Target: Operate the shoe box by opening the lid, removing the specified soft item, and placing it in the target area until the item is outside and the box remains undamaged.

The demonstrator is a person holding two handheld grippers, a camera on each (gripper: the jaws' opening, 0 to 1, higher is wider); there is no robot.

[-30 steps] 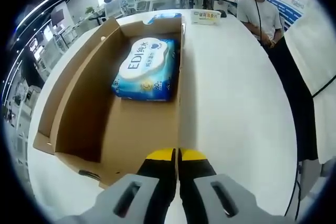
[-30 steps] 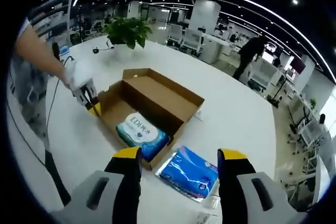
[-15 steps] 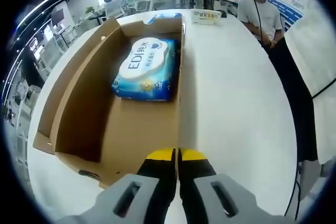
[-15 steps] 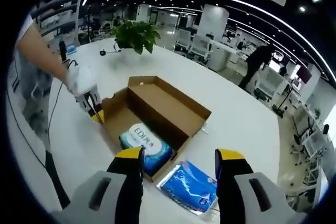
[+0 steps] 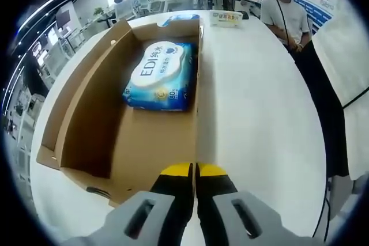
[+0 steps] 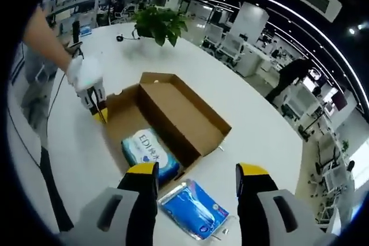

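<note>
Between the earlier frames and this moment, the right gripper view had risen and swung over the tabletop (image 6: 253,125), while the left gripper view stayed unchanged, its hand-held gripper holding station.

The shoe box (image 5: 98,113) lay open on the tabletop, lid folded out flat. The pack of wet wipes (image 5: 159,76), the soft item, rested inside at the far end of the box, close against the side wall. A blue plastic packet (image 6: 190,208) lay on the tabletop just outside the box.

Risks, as a judgement: the cardboard wall could tear or crease if the left hand-held gripper (image 5: 194,170) pulled while pinching it. The box could slide if that hold were released as the pack was lifted. The soft pack could deform and slip from a shallow grasp.

The left hand-held gripper had its jaws together at the near wall of the box, apparently clamped on its edge. The right hand-held gripper (image 6: 196,171) hung above the box, jaws wide apart, holding nothing.
</note>
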